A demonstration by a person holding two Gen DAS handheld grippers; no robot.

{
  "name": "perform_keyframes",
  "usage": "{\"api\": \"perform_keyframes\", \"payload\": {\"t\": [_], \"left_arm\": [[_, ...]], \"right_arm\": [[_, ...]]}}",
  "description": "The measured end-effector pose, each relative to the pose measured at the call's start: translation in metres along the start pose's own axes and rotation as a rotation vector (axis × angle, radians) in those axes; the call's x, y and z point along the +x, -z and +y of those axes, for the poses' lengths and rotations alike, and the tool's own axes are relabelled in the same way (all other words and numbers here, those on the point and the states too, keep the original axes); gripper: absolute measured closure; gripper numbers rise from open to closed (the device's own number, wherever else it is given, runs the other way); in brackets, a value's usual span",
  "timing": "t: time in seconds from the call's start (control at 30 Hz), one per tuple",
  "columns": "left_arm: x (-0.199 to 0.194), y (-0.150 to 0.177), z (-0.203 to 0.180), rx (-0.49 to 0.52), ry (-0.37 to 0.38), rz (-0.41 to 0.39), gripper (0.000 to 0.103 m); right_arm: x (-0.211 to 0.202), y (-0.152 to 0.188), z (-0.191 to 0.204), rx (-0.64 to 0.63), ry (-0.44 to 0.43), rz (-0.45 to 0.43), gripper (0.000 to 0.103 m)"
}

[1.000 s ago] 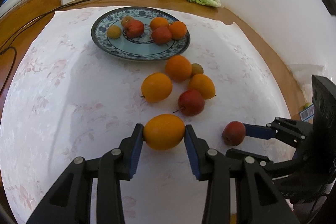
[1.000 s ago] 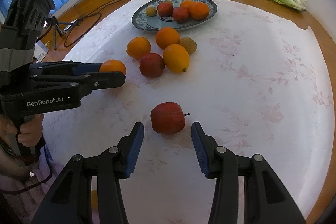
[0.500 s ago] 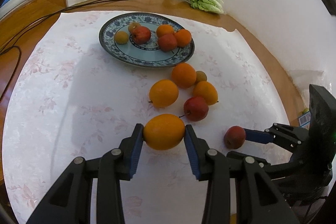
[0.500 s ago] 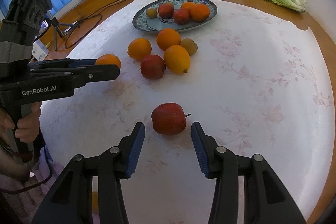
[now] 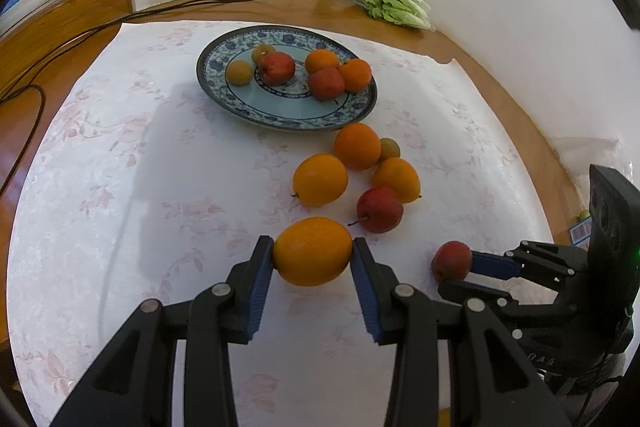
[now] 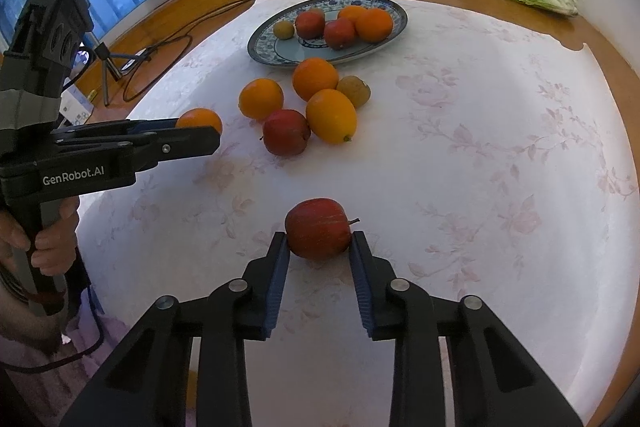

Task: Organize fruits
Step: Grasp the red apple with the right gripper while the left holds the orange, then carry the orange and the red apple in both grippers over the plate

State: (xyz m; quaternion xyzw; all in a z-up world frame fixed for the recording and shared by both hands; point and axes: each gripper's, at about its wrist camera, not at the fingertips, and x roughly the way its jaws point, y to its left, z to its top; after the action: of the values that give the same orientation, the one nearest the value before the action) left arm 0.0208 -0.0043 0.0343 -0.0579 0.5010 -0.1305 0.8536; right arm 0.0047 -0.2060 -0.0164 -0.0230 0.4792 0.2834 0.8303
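both hands are mid-pickup. left gripper (image 5: 312, 254) is clamping an orange (image 5: 312, 251) well short of the plate (image 5: 288, 115). right gripper (image 6: 319, 243) jaws have just been closing onto a red apple (image 6: 318, 228), pads touching both sides, further from the plate. next, probably: lifting both and carrying to the plate's bare near half. five more fruits are sitting loose just beside the plate. floral tablecloth (image 6: 500, 147), wooden sill, window, wall socket, lettuce behind the plate.

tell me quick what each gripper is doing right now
Left gripper: shut on the orange.
Right gripper: jaws have just been closing and now press on the red apple on the tablecloth.
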Motion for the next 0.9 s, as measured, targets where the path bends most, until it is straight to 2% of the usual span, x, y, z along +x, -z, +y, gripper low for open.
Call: {"api": "perform_keyframes", "payload": {"t": [0.4, 0.9], "left_arm": [[-0.009, -0.009, 0.005, -0.009, -0.013, -0.029, 0.062], [-0.019, -0.035, 0.018, -0.037, -0.034, -0.073, 0.062]], "right_arm": [[-0.018, -0.015, -0.009, 0.020, 0.013, -0.045, 0.071], [-0.029, -0.051, -0.010, 0.012, 0.018, -0.103, 0.071]]}}
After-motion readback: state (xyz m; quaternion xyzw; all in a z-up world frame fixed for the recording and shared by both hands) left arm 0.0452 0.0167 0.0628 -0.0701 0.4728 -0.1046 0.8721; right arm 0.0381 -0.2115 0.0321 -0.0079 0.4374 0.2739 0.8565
